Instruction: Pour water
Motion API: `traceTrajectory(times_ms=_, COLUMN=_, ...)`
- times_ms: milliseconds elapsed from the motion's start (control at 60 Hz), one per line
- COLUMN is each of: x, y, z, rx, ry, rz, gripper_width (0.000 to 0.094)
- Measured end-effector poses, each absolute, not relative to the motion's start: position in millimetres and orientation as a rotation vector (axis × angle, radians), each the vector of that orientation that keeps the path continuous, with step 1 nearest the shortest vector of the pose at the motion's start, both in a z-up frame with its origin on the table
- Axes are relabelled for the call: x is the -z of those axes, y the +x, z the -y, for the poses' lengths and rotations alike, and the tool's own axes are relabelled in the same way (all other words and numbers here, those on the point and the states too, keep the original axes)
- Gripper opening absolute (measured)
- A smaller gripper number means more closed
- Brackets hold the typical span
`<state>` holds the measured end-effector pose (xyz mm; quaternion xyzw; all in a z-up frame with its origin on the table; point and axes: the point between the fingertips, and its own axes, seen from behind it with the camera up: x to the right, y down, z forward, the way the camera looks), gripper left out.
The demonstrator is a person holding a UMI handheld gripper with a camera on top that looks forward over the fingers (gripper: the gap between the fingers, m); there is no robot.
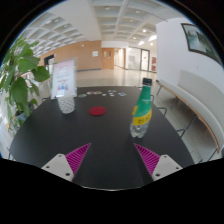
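The green bottle [142, 110] stands upright on the dark table [100, 145], ahead of my fingers and off toward the right one, near the table's right edge; it has a dark cap on top and a yellowish label round its lower part. Across the table from it, well apart and over toward my left finger's side, stands a clear cup [66, 103], which I take to be where the water should go, though I cannot tell whether anything is in it. Between the two, farther back, lies a small red thing [97, 111], flat on the table, perhaps a lid or coaster; I cannot make it out. My gripper [111, 158] is spread wide, the two pink pads [78, 156] apart with only bare table between them, grasping nothing and touching nothing. So I judge the task is at its very start: the approach to the bottle, with no grasp made. The next move calls for me to swing right and forward until the bottle's body sits between my fingers, then close on it below the shoulder, squarely enough that it does not tip near that table edge. The cap looks to be on, which would need dealing with before any pour. Beyond the table I see a leafy plant [22, 78] by the cup's side, a chair [168, 100] past the bottle, and an open hall behind.
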<state>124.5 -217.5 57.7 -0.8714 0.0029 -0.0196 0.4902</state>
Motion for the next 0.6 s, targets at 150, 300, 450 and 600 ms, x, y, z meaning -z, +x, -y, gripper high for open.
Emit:
traceTrajectory(times_ms=150, x=-62, y=178, z=184, rx=0.147, ry=-2.058, rz=-0.057, gripper_width=0.0845)
traceTrajectory(times_ms=300, x=-72, y=217, z=138, rx=0.226, ry=-1.987, rz=-0.092, gripper_width=0.0835)
traceTrajectory(times_ms=450, x=-75, y=227, z=94, rx=0.238, ry=-1.922, rz=-0.102, gripper_width=0.0794)
traceTrajectory(times_ms=600, x=-78, y=237, z=69, rx=0.289, ry=-1.858, rz=-0.087, gripper_width=0.0572)
